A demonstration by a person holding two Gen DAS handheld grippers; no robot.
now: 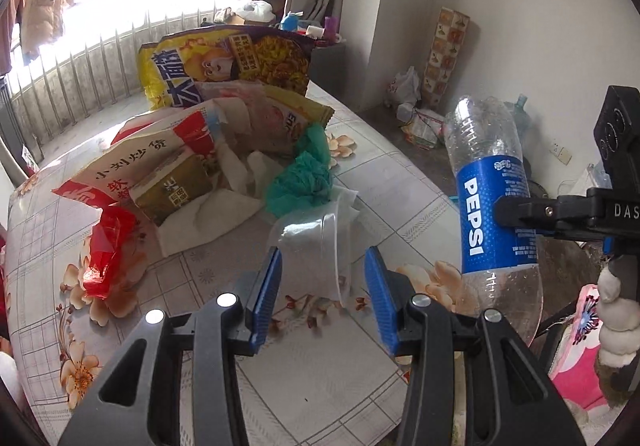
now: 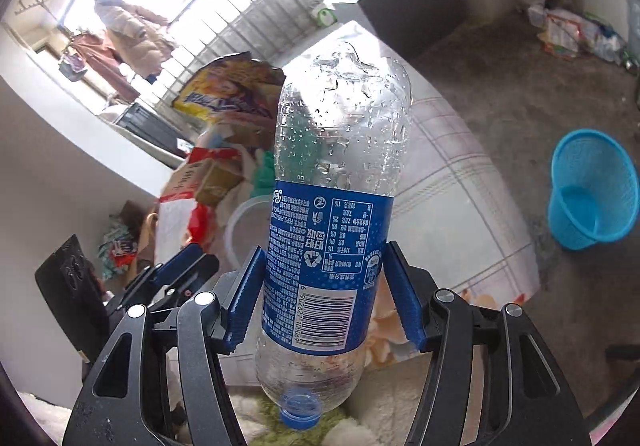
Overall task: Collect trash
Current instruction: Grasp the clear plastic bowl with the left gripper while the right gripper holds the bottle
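My right gripper is shut on an empty Pepsi bottle, its pads pressed on the blue label, with the blue cap pointing toward the camera. In the left wrist view the same bottle hangs off the table's right edge with one black finger across it. My left gripper holds a clear plastic cup with white tissue in it, just above the table. Behind it lies a trash pile: snack bags, crumpled tissue, a green wad and a red wrapper.
The floral table takes up the middle. A blue mesh bin stands on the floor to the table's right. Bags and clutter lie against the far wall. A pink-sleeved arm is at lower right.
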